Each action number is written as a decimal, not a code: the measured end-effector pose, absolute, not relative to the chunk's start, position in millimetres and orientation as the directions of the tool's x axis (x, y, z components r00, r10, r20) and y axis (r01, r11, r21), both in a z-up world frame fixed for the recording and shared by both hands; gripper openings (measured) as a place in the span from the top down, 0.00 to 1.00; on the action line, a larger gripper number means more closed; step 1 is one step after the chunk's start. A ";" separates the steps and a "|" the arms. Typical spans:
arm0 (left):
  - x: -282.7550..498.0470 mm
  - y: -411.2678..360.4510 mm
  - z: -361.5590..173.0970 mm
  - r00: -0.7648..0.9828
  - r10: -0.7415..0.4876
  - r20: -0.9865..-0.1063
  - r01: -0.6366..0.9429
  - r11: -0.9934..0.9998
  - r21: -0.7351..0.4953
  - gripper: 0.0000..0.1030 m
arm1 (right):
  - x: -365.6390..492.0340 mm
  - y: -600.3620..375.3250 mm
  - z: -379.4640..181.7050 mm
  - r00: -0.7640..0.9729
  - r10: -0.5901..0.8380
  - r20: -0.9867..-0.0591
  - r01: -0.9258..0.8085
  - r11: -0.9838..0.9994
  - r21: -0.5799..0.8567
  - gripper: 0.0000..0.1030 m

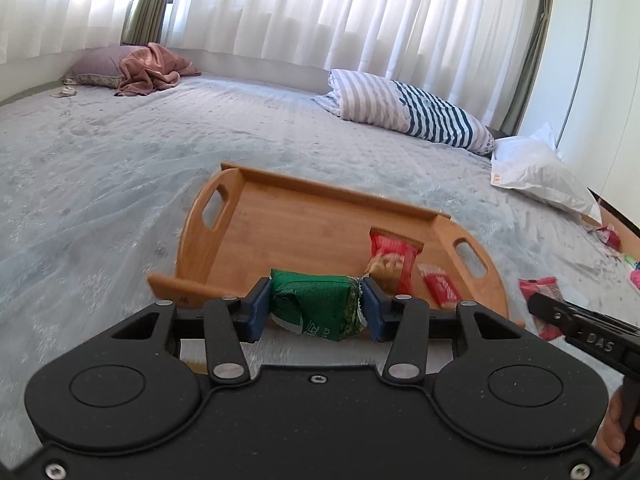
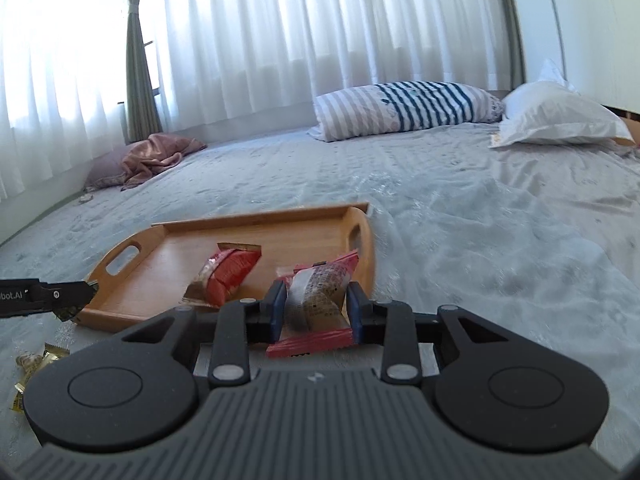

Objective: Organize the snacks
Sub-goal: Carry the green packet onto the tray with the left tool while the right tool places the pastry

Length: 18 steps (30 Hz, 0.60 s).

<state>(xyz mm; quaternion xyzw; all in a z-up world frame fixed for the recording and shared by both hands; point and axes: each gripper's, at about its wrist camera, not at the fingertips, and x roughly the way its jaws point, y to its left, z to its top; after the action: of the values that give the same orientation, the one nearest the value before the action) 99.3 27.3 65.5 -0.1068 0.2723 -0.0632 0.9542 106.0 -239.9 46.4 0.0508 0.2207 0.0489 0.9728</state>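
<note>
A wooden tray (image 1: 280, 216) with handle cut-outs lies on the bed and carries two red snack packets (image 1: 394, 256) (image 1: 440, 288). My left gripper (image 1: 316, 292) is shut on a green snack packet (image 1: 316, 308), held just above the tray's near edge. My right gripper (image 2: 316, 300) is shut on a pink snack packet (image 2: 320, 292) and hovers at the near right corner of the tray (image 2: 160, 276). One red packet (image 2: 228, 272) shows on the tray in the right wrist view. The left gripper's tip (image 2: 86, 292) enters that view from the left.
Grey quilted bedspread (image 1: 120, 160) all around the tray. A striped pillow (image 1: 420, 112) and a white pillow (image 1: 540, 176) lie at the back right, a pink blanket (image 1: 152, 68) at the back left. Loose snacks lie at the right (image 1: 610, 236), and gold packets (image 2: 36, 364) near left.
</note>
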 end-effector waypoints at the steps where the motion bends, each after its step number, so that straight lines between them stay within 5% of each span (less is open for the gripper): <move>1: 106.1 27.3 65.9 0.841 -0.185 -0.509 0.065 0.968 -0.244 0.56 | 115.0 -238.1 46.9 0.896 0.126 -0.427 -0.093 0.991 0.096 0.65; 18: 201.9 3.2 34.9 0.776 -0.165 -0.609 0.064 0.981 -0.183 0.56 | 217.0 -238.0 23.3 0.773 0.131 -0.621 -0.143 0.989 0.030 0.64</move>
<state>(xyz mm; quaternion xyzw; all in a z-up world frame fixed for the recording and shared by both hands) 201.9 3.2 34.9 -0.0764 0.3289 -0.0609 0.9393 217.0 -238.0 23.3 -0.0094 0.3293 0.0729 0.9414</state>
